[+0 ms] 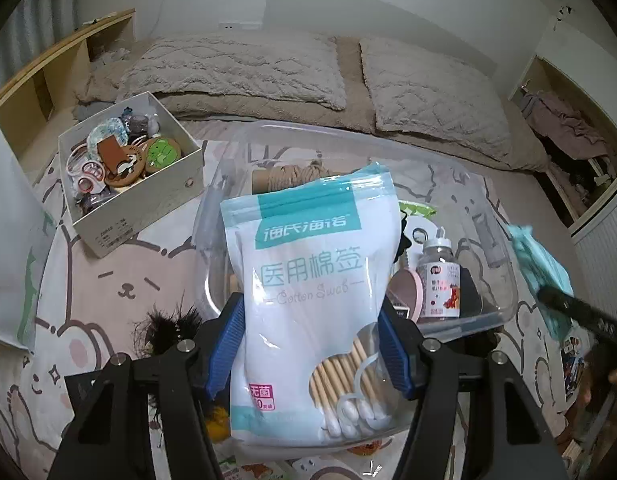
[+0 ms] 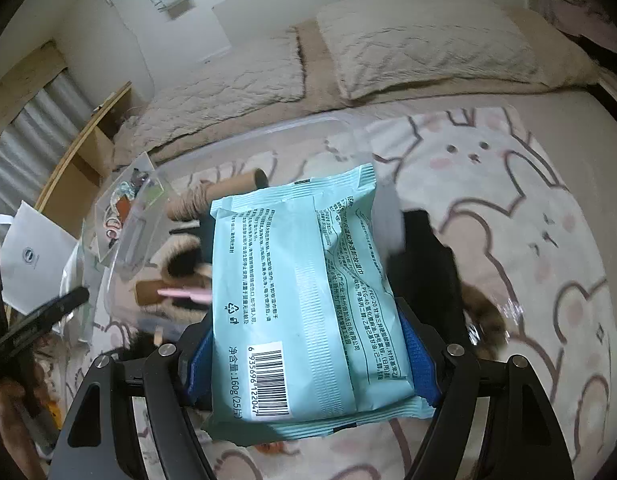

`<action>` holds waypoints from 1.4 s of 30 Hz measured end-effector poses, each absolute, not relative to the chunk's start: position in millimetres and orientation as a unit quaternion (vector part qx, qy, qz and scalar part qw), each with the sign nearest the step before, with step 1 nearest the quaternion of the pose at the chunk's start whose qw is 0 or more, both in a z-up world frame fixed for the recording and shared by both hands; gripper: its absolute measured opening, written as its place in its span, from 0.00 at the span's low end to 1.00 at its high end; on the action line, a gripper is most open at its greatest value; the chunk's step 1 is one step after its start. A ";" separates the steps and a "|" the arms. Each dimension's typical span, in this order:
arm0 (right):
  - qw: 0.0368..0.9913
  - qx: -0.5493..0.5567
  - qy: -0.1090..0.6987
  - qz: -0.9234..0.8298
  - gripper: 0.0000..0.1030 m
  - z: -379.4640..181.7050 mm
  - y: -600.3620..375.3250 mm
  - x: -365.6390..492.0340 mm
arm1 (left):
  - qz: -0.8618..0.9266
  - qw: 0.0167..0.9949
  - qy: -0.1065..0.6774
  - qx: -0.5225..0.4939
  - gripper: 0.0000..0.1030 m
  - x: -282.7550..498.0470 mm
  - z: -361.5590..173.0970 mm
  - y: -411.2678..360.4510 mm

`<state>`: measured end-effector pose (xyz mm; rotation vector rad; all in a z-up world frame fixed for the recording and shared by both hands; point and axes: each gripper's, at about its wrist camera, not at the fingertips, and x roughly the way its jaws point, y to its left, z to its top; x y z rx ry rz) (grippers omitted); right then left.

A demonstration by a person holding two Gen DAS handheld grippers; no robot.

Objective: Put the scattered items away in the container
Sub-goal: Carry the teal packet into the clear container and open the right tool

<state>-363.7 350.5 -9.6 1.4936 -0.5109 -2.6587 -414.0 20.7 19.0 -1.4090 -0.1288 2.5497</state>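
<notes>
On the bed, I am carrying two packs toward the clear container (image 1: 504, 280): my left claw (image 1: 308, 354) is clamping the cotton swab bag (image 1: 308, 280), my right claw (image 2: 308, 360) the teal wipes pack (image 2: 300, 292). I am judging each needs lowering past the rim before release, flat, clear of the twine spool (image 1: 296, 174) and small bottle (image 1: 442, 280) inside.

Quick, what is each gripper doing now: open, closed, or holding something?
Left gripper: closed on the cotton swab bag.
Right gripper: closed on the light blue wet wipes pack.
</notes>
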 end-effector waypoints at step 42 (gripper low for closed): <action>0.399 0.672 0.101 -0.616 0.76 -55.9 152.3 -479.1 | 0.874 0.083 -0.080 -0.472 0.61 -409.1 32.8 -45.3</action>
